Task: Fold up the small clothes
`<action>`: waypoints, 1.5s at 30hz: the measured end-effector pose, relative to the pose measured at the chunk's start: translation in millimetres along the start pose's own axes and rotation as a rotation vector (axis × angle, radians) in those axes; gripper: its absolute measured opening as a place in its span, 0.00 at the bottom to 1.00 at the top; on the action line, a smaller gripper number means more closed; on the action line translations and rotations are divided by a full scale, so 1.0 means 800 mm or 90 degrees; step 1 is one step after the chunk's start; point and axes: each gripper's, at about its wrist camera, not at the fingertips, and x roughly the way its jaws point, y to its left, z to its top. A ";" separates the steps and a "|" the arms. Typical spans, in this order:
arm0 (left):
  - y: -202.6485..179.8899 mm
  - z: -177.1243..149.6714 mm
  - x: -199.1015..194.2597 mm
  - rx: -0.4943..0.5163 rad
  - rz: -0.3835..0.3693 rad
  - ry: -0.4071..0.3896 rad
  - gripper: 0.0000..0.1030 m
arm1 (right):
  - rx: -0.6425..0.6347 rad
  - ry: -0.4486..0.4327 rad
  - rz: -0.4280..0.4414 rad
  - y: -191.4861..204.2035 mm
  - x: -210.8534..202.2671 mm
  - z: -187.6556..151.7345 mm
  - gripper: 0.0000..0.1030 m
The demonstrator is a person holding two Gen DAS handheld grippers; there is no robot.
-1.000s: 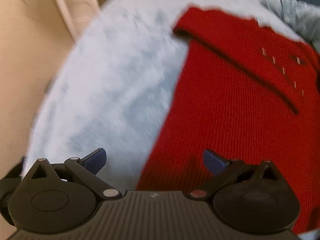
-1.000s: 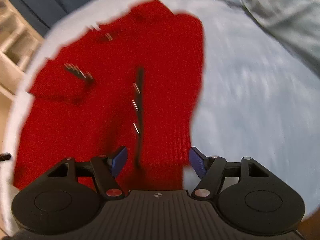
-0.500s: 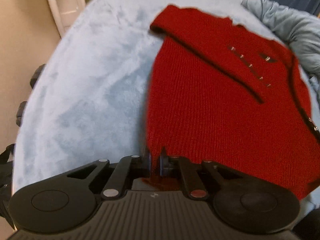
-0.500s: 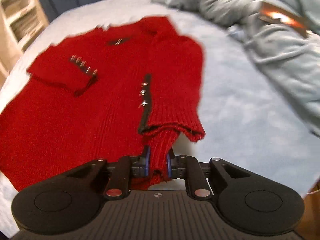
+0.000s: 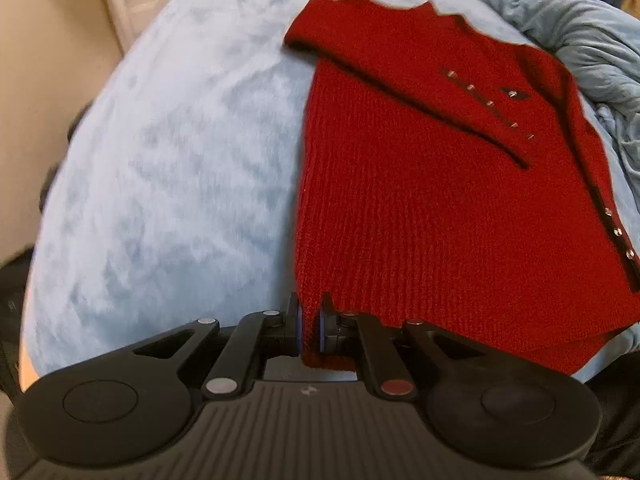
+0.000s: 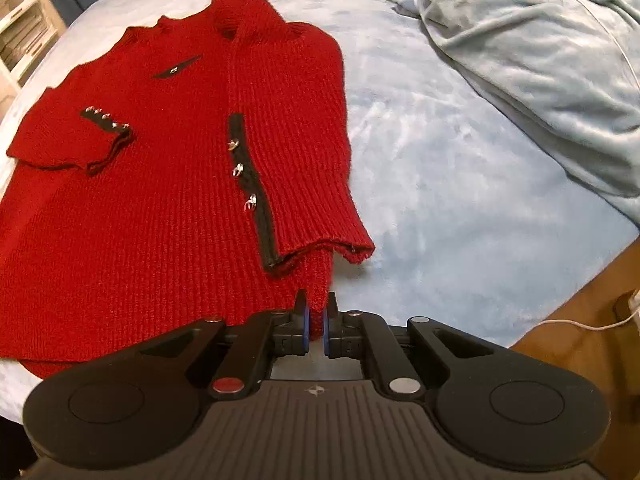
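A small red knit sweater (image 5: 440, 208) with black trim and silver buttons lies flat on a light blue fleece blanket (image 5: 168, 168); both sleeves are folded over its front. My left gripper (image 5: 309, 330) is shut on the sweater's near left bottom corner. In the right wrist view the sweater (image 6: 152, 208) fills the left half, and my right gripper (image 6: 315, 328) is shut on its near right bottom corner, just below the folded right sleeve cuff (image 6: 324, 244).
A rumpled grey-blue blanket (image 6: 532, 60) is heaped at the far right of the bed and shows in the left wrist view (image 5: 592, 40). White shelving (image 6: 24, 28) stands at the far left. Wooden floor with a white cable (image 6: 580, 324) lies past the bed's right edge.
One second ago both grippers were open above the sweater's hem. Both have since shut on the bottom corners and drawn the hem back toward me.
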 end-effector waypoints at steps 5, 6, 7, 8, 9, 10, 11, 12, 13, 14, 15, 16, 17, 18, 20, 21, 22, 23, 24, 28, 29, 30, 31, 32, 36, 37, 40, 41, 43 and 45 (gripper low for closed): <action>0.008 0.000 -0.044 -0.003 -0.014 -0.044 0.07 | -0.023 -0.044 0.019 0.000 -0.054 -0.004 0.05; 0.008 -0.003 -0.047 -0.003 -0.011 -0.048 0.07 | -0.026 -0.047 0.023 0.000 -0.061 -0.007 0.05; 0.009 -0.007 -0.049 0.000 -0.012 -0.048 0.07 | -0.030 -0.047 0.027 0.001 -0.068 -0.012 0.05; 0.009 -0.012 -0.047 0.005 -0.012 -0.044 0.07 | -0.032 -0.043 0.027 -0.001 -0.071 -0.019 0.05; 0.009 -0.017 -0.041 0.009 -0.009 -0.037 0.07 | -0.029 -0.036 0.023 -0.002 -0.066 -0.024 0.05; 0.010 -0.023 -0.030 0.007 -0.006 -0.024 0.07 | -0.023 -0.024 0.017 -0.003 -0.059 -0.031 0.05; 0.011 -0.028 -0.018 0.007 -0.006 -0.009 0.07 | -0.020 -0.008 0.009 -0.002 -0.048 -0.038 0.05; 0.011 -0.032 -0.005 0.009 -0.004 0.003 0.08 | -0.021 0.009 0.002 0.000 -0.034 -0.044 0.05; 0.012 -0.035 0.008 0.009 0.009 0.015 0.08 | -0.023 0.030 -0.003 0.002 -0.020 -0.047 0.07; 0.012 -0.037 0.015 0.009 0.025 0.025 0.14 | -0.014 0.057 -0.018 0.003 -0.009 -0.050 0.08; 0.013 -0.037 0.018 0.012 0.041 0.034 0.15 | -0.006 0.077 -0.038 0.004 -0.004 -0.051 0.10; 0.015 -0.036 0.016 0.015 0.058 0.032 0.18 | -0.005 0.083 -0.046 0.004 -0.005 -0.050 0.14; 0.018 -0.034 0.011 0.024 0.069 0.017 0.33 | -0.008 0.076 -0.050 0.004 -0.010 -0.048 0.17; 0.019 -0.028 0.003 0.033 0.083 -0.003 0.58 | -0.011 0.064 -0.051 0.004 -0.017 -0.045 0.30; 0.018 -0.011 -0.013 0.042 0.088 -0.053 0.75 | -0.009 0.019 -0.052 0.006 -0.036 -0.036 0.45; 0.012 0.000 -0.020 0.051 0.080 -0.080 0.78 | -0.013 -0.011 -0.044 0.009 -0.043 -0.029 0.46; 0.003 0.014 -0.024 0.065 0.071 -0.097 0.81 | -0.021 -0.030 -0.030 0.012 -0.047 -0.023 0.47; -0.005 0.026 -0.026 0.075 0.065 -0.104 0.86 | -0.030 -0.040 -0.013 0.019 -0.050 -0.017 0.47; -0.014 0.036 -0.026 0.086 0.057 -0.110 0.87 | -0.038 -0.042 0.002 0.024 -0.050 -0.013 0.47; -0.034 0.034 -0.013 0.139 0.028 -0.089 0.87 | -0.083 -0.018 0.055 0.044 -0.045 -0.014 0.47; -0.034 0.025 -0.008 0.148 0.022 -0.078 0.87 | -0.093 -0.009 0.069 0.049 -0.042 -0.018 0.48; -0.033 0.013 -0.003 0.155 0.019 -0.066 0.87 | -0.099 0.002 0.081 0.052 -0.038 -0.025 0.48; -0.029 -0.002 0.006 0.160 0.019 -0.048 0.87 | -0.104 0.017 0.087 0.055 -0.034 -0.029 0.49; -0.026 -0.015 0.013 0.162 0.019 -0.028 0.87 | -0.106 0.033 0.092 0.060 -0.029 -0.035 0.49; -0.017 -0.058 0.039 0.181 0.032 0.039 0.87 | -0.104 0.087 0.113 0.078 -0.009 -0.057 0.49; -0.014 -0.067 0.044 0.187 0.037 0.052 0.87 | -0.102 0.098 0.121 0.082 -0.005 -0.062 0.49; -0.010 -0.071 0.056 0.205 0.065 0.061 0.87 | -0.136 0.113 0.122 0.103 0.010 -0.074 0.49; -0.008 -0.067 0.059 0.203 0.079 0.052 0.87 | -0.151 0.119 0.122 0.115 0.014 -0.080 0.49; 0.001 -0.051 0.061 0.169 0.099 0.034 0.87 | -0.163 0.150 0.106 0.129 0.036 -0.080 0.49; 0.011 -0.028 0.057 0.124 0.114 0.012 0.86 | -0.155 0.134 0.083 0.137 0.046 -0.067 0.48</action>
